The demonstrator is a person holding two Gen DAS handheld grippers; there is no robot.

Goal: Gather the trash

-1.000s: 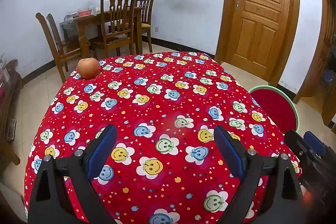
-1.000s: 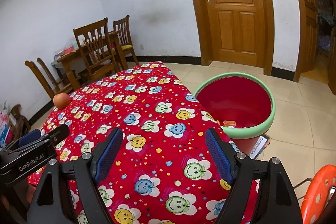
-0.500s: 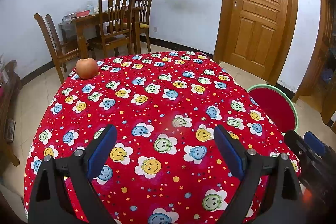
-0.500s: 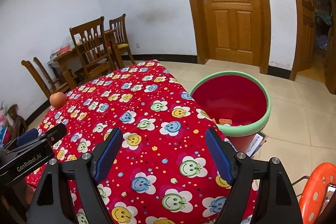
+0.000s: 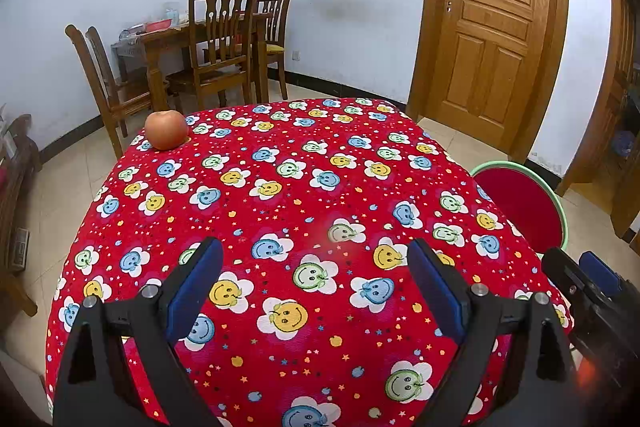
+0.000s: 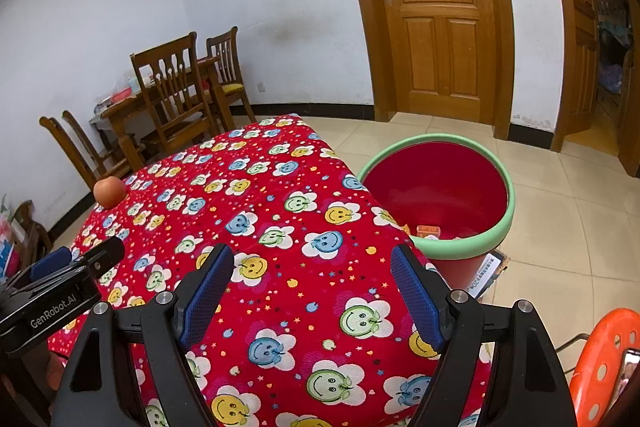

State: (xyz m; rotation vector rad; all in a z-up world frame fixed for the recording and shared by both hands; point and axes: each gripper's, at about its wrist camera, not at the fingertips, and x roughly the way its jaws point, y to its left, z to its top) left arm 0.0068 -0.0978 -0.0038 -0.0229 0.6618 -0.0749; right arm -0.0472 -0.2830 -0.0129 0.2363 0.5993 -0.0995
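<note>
Both wrist views look forward, close over the table (image 5: 320, 187), sharing the bin (image 6: 472, 247).

home dining room | wooden chairs (image 5: 218, 39) | panelled door (image 5: 494, 27) | smiley tablecloth (image 5: 304, 195)

The right claw (image 6: 312, 291) hangs wide apart over the red smiley-print surface (image 6: 256, 211), beside a green-rimmed red bin (image 6: 436, 251) (scraps inside), an apple (image 6: 109, 191) far off.
</note>
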